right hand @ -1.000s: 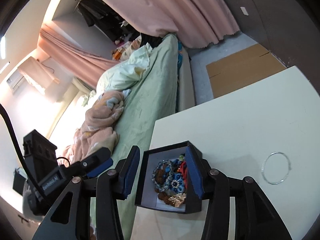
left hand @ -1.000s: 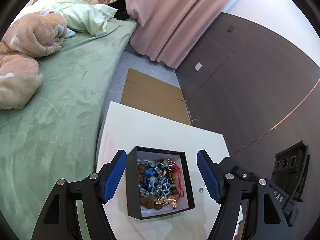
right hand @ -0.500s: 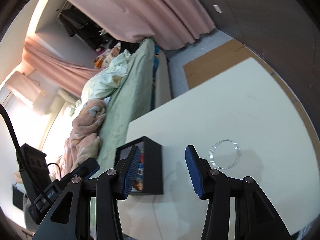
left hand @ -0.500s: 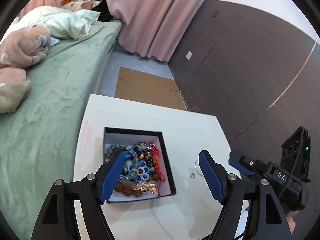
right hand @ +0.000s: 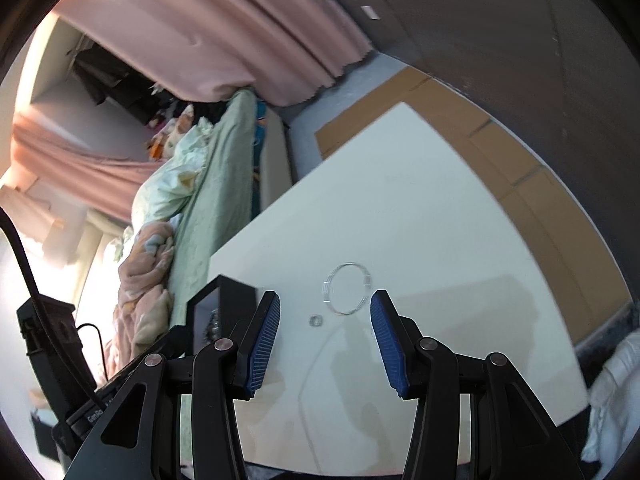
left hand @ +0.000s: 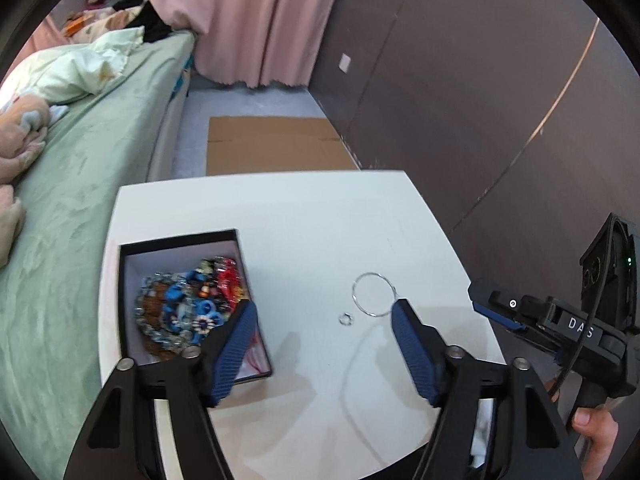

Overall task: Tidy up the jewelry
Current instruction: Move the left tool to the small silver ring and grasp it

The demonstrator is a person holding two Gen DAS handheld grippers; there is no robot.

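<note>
Both grippers have swung off the black jewelry box point(left hand: 180, 304) toward the wire bangle point(left hand: 373, 294) and small ring point(left hand: 345, 319) on the white table point(left hand: 320, 216). Left gripper point(left hand: 322, 322) and right gripper point(right hand: 325, 314) spread, empty; box contents somewhat blurred, probably beaded bracelets.

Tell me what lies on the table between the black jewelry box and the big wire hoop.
Only a small silver ring lies between box and hoop; both views show it.

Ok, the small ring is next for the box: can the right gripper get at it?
Probably yes: the right gripper is open, the small ring lies on bare table between its fingers, nothing covering it.
</note>
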